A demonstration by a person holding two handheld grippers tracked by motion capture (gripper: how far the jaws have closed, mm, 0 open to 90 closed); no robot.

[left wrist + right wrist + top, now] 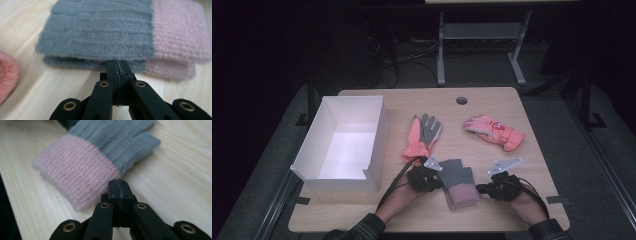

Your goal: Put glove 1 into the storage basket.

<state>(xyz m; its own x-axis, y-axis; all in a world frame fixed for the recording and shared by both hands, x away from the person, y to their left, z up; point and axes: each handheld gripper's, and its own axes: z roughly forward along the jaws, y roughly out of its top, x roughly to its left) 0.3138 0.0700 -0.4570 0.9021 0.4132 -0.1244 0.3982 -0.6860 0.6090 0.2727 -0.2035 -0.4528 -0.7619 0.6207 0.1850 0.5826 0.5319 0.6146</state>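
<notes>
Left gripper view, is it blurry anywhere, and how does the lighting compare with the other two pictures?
Left gripper view: the grey and pink knit gloves look smeared and soft, while the shut left gripper is sharp. Right gripper view: evenly lit, the cuff crisp near the shut right gripper, softer farther off. High view: dim with dark surroundings; the white box is brightest.

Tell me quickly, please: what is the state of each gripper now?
Left gripper: closed, holding nothing, its tips at the edge of the grey and pink gloves.
Right gripper: closed, holding nothing, beside the gloves' pink cuff.
</notes>
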